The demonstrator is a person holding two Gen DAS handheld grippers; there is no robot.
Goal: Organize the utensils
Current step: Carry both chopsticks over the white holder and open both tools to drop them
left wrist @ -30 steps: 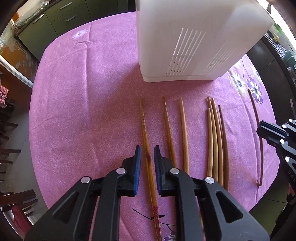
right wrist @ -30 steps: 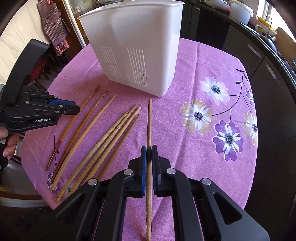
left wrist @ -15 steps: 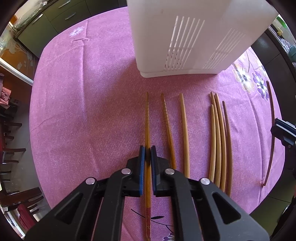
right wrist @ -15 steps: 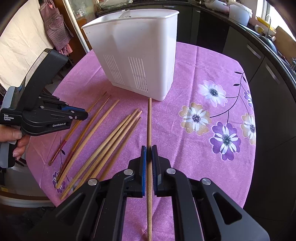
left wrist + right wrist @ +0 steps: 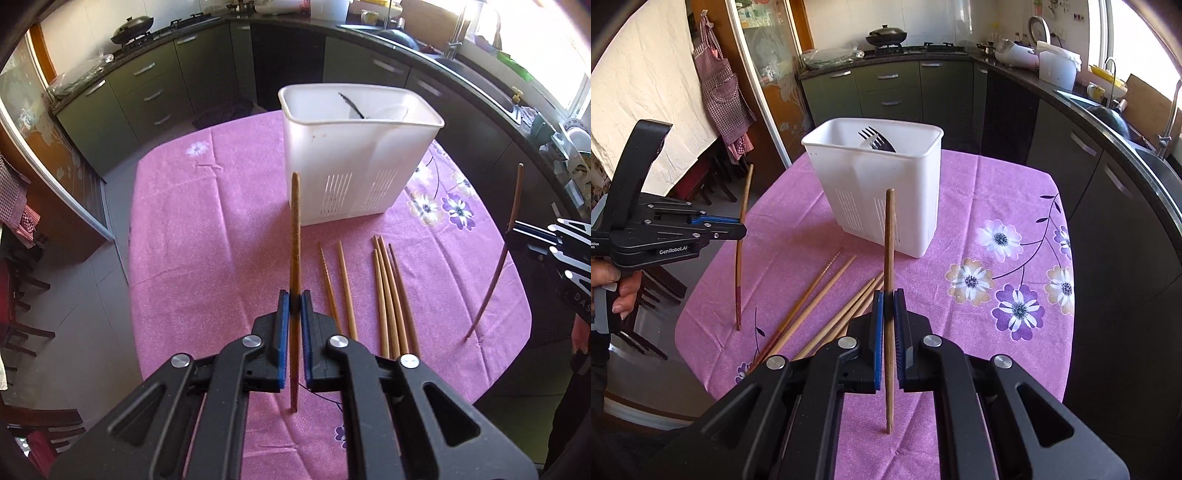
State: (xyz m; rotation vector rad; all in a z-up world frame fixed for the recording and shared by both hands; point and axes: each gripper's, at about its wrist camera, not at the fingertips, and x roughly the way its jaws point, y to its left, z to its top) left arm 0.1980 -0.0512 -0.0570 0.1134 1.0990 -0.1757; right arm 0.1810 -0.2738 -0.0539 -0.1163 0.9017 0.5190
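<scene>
"GenRobot.AI" in white on the left hand-held gripper [image 5: 740, 230], partial letters "DAS" on the right hand-held gripper [image 5: 511, 232]

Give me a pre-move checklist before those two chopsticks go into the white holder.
1. Left gripper shut on its chopstick: ok, pads clamp the shaft.
2. Right gripper shut on its chopstick: ok.
3. Both chopsticks off the tablecloth: ok, each stands steeply in its grip, clear of the cloth.
4. White utensil holder upright and open-topped: ok.
5. Room inside the holder: cannot tell fully; a dark fork sits in it, near a divider.
6. Loose chopsticks on the cloth clear of the path: ok, they lie in front of the holder, apart from it.
</scene>
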